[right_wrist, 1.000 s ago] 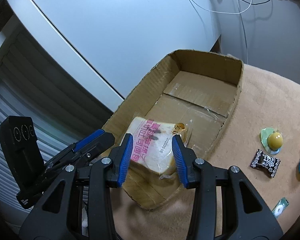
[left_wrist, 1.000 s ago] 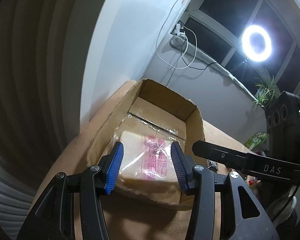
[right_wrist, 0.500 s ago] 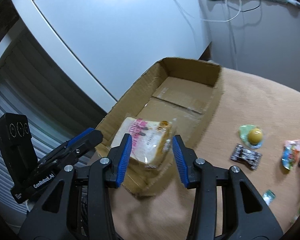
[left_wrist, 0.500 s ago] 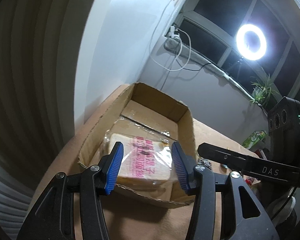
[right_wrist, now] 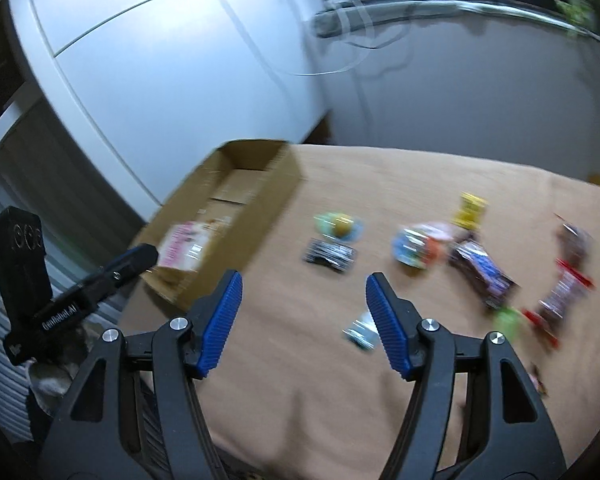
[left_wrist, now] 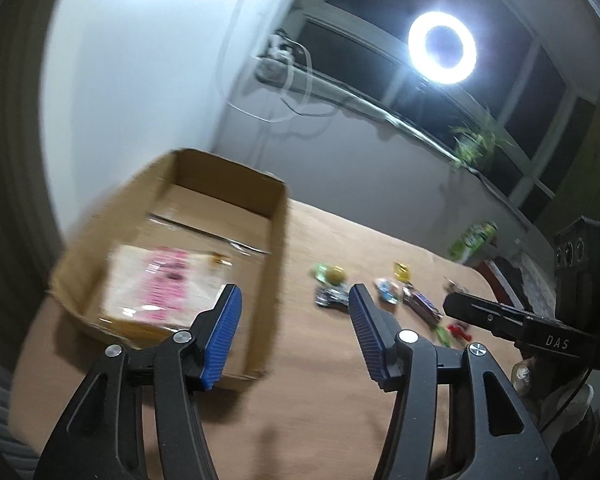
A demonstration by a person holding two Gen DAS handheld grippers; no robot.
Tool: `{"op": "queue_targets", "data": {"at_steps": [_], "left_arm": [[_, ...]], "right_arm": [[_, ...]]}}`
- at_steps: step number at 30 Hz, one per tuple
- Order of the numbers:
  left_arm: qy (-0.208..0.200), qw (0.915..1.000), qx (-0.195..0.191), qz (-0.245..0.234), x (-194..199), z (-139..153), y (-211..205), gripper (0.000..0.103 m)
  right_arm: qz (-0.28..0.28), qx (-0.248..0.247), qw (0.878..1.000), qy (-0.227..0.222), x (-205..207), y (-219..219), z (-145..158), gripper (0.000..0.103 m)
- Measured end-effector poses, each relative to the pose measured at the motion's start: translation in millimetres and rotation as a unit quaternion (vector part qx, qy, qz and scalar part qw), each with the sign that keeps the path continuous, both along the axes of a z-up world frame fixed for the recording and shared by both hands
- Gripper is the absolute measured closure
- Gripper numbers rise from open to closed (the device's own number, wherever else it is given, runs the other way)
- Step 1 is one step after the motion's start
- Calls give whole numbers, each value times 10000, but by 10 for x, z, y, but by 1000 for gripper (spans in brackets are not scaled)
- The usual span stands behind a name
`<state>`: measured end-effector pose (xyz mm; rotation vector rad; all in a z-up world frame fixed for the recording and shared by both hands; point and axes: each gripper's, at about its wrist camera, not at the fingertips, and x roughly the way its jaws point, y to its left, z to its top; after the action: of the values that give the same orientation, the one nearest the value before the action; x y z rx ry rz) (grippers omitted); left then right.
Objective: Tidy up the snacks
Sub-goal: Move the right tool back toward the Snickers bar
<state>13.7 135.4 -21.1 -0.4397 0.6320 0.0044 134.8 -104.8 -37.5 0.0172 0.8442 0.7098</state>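
My left gripper [left_wrist: 294, 326] is hanging over the tan-covered worktop [left_wrist: 320, 400], its blue fingers [left_wrist: 222, 332] opening with nothing between them. My right gripper [right_wrist: 304, 314] is likewise opening over bare cloth, its fingers [right_wrist: 386, 326] gripping nothing. A small teal wrapper [right_wrist: 360, 332] is lying just beside the right-hand finger; contact cannot be told through the blur.

Beyond the left gripper, the cardboard box [left_wrist: 278, 248] is sitting open at the worktop's left end. The bagged bread with pink print [left_wrist: 160, 284] is lying inside it, against the near wall.

Loose snacks are spreading across the worktop to the right of the box: a black wrapped sweet [right_wrist: 330, 256], a yellow ball on a green wrapper [right_wrist: 340, 224], a blue-and-orange packet [right_wrist: 414, 246], a small yellow packet [right_wrist: 470, 208], a dark bar [right_wrist: 482, 274] and red-ended wrappers [right_wrist: 560, 296].

Farther back, a green can [left_wrist: 474, 238] is standing near the worktop's far edge. A ring light [left_wrist: 442, 48] is glowing before the dark window [left_wrist: 364, 12].
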Motion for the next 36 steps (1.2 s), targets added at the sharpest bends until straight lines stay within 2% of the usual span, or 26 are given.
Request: {"op": "queue_targets", "data": {"at_steps": [11,18,25,32,36], "left_arm": [[262,9962,3,-832,294,-153,-663,47],[434,9906,87,-1291,459,-288,-1010,47],[704,9836,251,-1639,612,-476,-1259,47],[897,9801,491,-1703,749,-595,-1364,48],[991,9766,758,-1753,830,-640,-1435,49]], "right_arm": [[-1040,-405,9937,55,-96,-1013,-164,36],[-1550,-449,9860,410,-145,-1472,-382,35],[-1683,-373,9810,890,-134,-1596,-682,35],[-1687,-416,9798,986,-50,-1553,-804,35],[-1630,-438,9797,1081,16,-1460,-882,35]]}}
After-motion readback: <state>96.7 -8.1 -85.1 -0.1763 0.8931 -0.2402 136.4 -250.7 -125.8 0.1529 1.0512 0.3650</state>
